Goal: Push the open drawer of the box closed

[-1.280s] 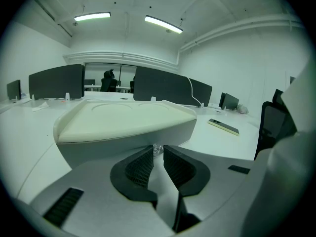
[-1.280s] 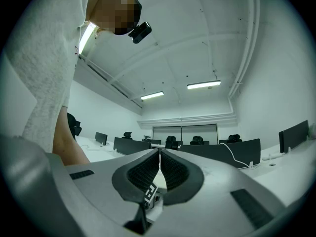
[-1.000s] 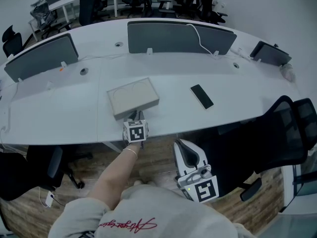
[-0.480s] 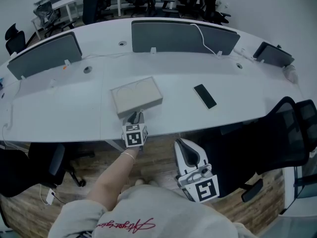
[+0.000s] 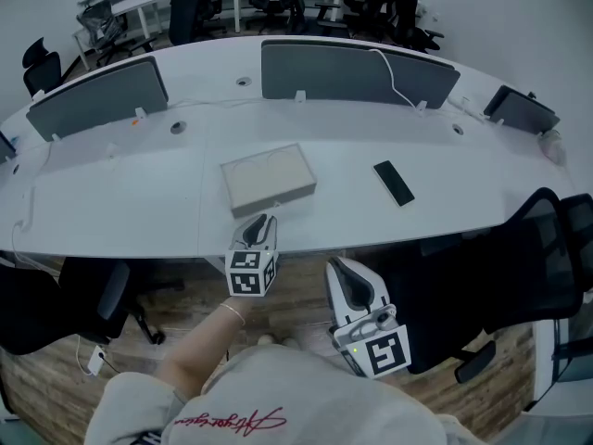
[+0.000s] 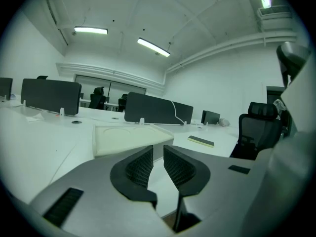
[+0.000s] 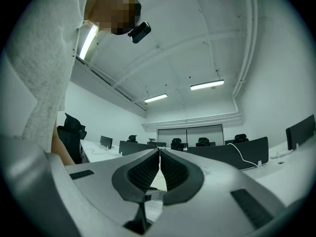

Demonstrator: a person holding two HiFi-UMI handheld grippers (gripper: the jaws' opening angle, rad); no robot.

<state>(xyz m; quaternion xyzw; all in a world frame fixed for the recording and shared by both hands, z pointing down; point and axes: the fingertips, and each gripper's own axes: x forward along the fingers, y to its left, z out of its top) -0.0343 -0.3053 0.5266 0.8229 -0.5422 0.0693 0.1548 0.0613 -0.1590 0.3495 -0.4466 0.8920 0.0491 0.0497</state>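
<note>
Jaws of the left gripper (image 5: pixel 262 222) are held a narrow slit apart, with nothing between them; those of the right gripper (image 5: pixel 343 272) are pressed together at the tips, also empty. Half a second ago the left tips were set against the near face of the box (image 5: pixel 269 179); they have now been drawn back to the edge of the white desk (image 5: pixel 139 202), and a strip of bare desk is seen between them and the box. The drawer (image 5: pixel 276 199) looks flush with that face. The right gripper is unchanged, held low beside the person, off the desk. A dark phone (image 5: pixel 394 183) lies to the right of the box, grey divider screens (image 5: pixel 357 70) stand behind it, and a black chair (image 5: pixel 547 258) is parked at the right. Nothing is placed between the left jaws and the box, which sits straight ahead of them, slightly left.
</note>
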